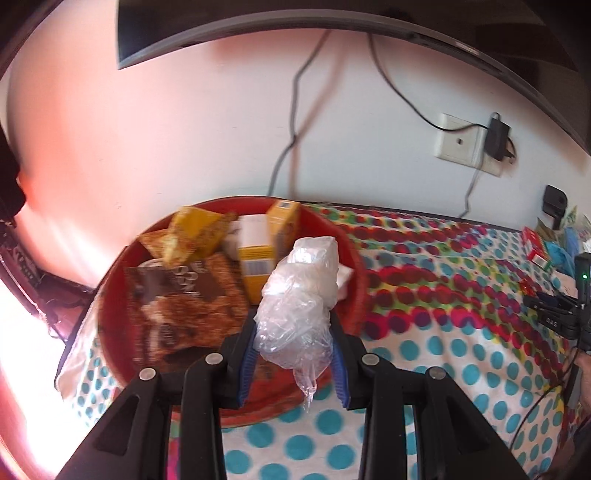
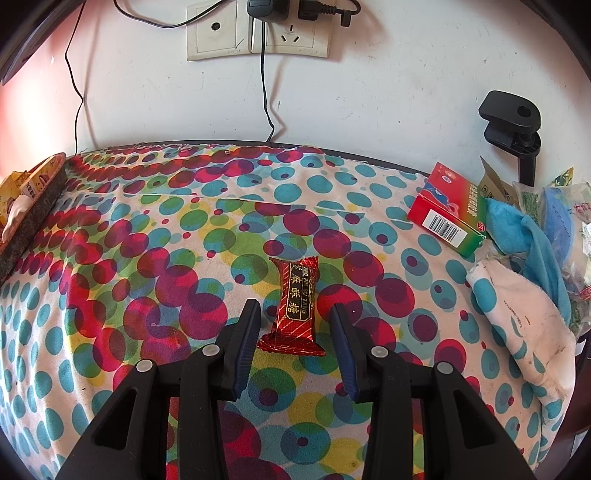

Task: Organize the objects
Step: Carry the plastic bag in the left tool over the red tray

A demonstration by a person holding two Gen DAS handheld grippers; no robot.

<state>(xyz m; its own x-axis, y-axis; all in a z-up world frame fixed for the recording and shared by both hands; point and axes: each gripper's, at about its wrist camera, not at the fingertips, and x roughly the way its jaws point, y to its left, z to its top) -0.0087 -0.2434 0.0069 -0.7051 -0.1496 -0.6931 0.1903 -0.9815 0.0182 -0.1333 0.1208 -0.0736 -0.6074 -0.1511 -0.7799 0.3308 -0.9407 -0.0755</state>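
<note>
My left gripper (image 1: 294, 317) is shut on a crumpled clear plastic bag (image 1: 299, 295) with something white inside. It holds the bag above the near right part of a red basin (image 1: 360, 284). In the basin lie a brown snack pack (image 1: 184, 295), yellow boxes (image 1: 255, 258) and yellow packets (image 1: 195, 232). In the right wrist view a red wrapped candy (image 2: 293, 302) lies on the dotted cloth (image 2: 147, 258). My right gripper (image 2: 294, 306) stands open around the candy, with a gap on each side of it.
A red and green box (image 2: 448, 210), a blue cloth (image 2: 524, 236) and plastic bags lie at the right edge of the table. A black clamp (image 2: 513, 122) stands behind them. The wall has sockets (image 2: 255, 33) with hanging cables. The basin's edge (image 2: 33, 214) shows at far left.
</note>
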